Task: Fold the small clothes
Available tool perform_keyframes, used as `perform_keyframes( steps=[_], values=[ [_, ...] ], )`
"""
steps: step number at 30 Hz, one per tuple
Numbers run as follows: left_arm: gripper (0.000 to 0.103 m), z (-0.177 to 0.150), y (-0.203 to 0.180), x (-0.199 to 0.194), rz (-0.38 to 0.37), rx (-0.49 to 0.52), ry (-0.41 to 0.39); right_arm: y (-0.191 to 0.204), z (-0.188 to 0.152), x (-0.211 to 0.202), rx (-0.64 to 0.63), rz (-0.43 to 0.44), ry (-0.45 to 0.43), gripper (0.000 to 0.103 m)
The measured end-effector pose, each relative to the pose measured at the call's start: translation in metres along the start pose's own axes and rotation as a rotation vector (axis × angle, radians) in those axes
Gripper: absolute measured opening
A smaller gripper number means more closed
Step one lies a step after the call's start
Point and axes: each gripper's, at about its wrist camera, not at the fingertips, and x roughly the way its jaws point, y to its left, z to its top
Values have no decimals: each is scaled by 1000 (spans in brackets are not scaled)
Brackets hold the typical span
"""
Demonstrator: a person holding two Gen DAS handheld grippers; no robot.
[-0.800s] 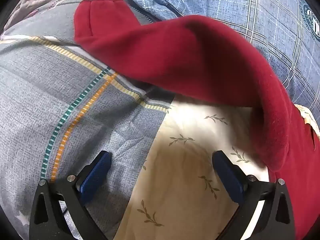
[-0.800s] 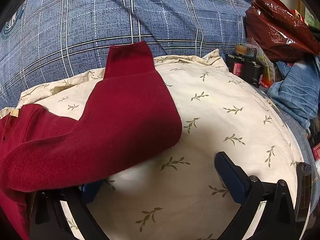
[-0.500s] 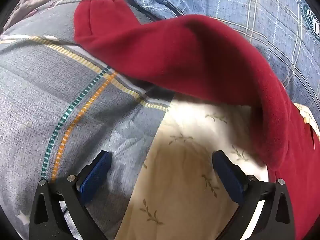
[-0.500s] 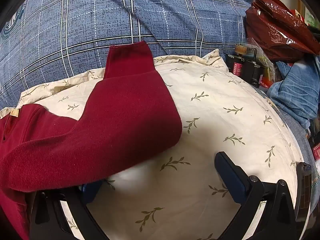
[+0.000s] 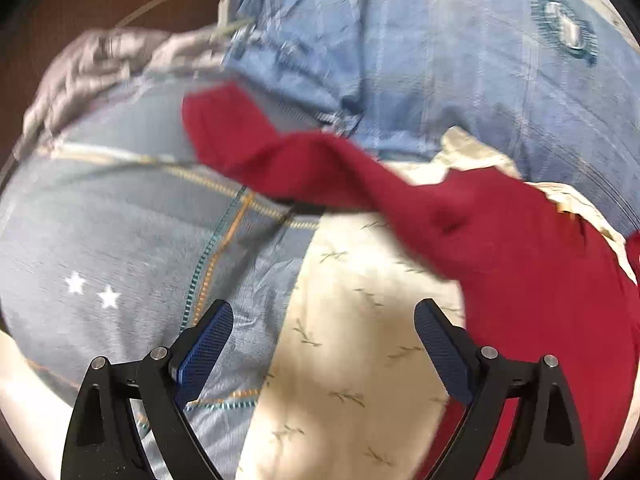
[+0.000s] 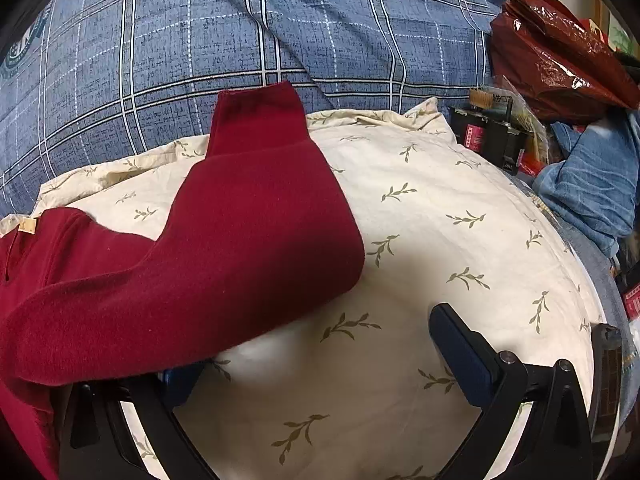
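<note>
Both jaws spread wide and empty, the left gripper [image 5: 322, 344] hangs over bedding while the right gripper [image 6: 316, 364] sits with one finger tucked under a draped sleeve of the red top [image 6: 224, 248], gripping nothing. The top lies spread on a cream leaf-print sheet [image 6: 440, 216], sleeves flung outward, so folding looks barely begun; the next move likely calls for pinching a sleeve and drawing it across the body. Beyond lie a blue plaid quilt [image 6: 240, 32] and a red bag [image 6: 556, 48], contents unseen.
</note>
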Motion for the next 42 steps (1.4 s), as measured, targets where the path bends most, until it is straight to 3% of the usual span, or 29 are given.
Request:
perform_keyframes(
  steps=[4, 7, 13, 18, 22, 31, 36, 42],
  values=[
    [93, -12, -23, -33, -31, 55, -32, 0, -15, -22, 15, 23, 57, 103],
    [93, -21, -41, -47, -78, 87, -36, 11, -42, -53, -6, 32, 24, 103],
    [93, -29, -68, -65, -162, 132, -45, 58, -80, -118, -86, 260, 65, 103],
    [93, -29, -79, -76, -196, 142, -76, 112, -85, -166, -194, 395, 12, 103],
    [93, -29, -83, -76, -194, 145, -89, 152, -79, -182, -190, 483, -28, 103],
    [92, -12, -102, -38, -165, 114, -96, 208, -65, -160, -177, 434, -58, 103],
    [92, -14, -109, -16, -143, 138, -103, 209, -68, -148, -101, 419, -101, 103],
    [92, -15, -109, 4, -170, 162, -99, 228, -70, -129, -151, 385, -57, 101]
  ],
)
